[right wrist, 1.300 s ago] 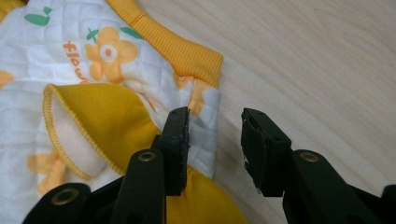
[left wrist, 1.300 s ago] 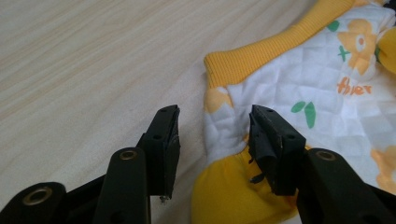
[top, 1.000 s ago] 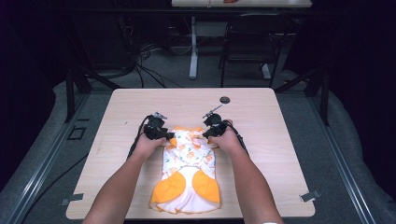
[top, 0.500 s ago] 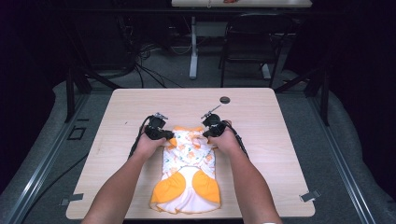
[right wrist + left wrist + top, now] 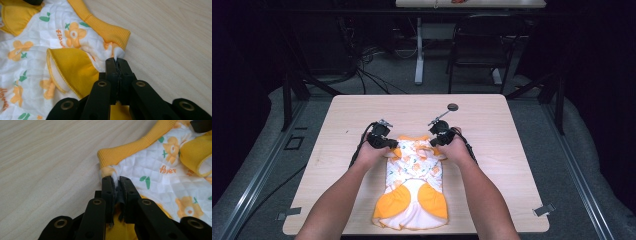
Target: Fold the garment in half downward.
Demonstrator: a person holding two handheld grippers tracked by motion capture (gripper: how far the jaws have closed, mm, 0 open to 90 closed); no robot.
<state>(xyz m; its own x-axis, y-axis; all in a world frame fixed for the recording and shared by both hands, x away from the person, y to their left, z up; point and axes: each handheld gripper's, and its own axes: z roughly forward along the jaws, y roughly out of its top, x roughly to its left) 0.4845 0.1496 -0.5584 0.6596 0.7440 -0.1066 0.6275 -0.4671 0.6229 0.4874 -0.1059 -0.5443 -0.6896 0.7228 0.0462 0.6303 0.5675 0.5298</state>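
A small quilted garment (image 5: 413, 186), white with orange flowers and yellow trim, lies flat on the wooden table (image 5: 342, 125). Its yellow ribbed collar end (image 5: 130, 150) points away from me. My left gripper (image 5: 388, 144) is shut on the garment's left shoulder corner (image 5: 110, 171), with white fabric pinched between the jaws. At the opposite corner my right gripper (image 5: 435, 141) is shut on the right shoulder (image 5: 117, 51), beside a yellow ruffled sleeve (image 5: 72, 68). Both corners rest at table level.
A small dark round object (image 5: 453, 106) sits on the table beyond the right gripper. Bare tabletop surrounds the garment on the left, right and far sides. A chair (image 5: 477, 45) and cables stand on the floor behind the table.
Both grippers hold the same shoulder corners as before; the garment and hands have barely shifted.
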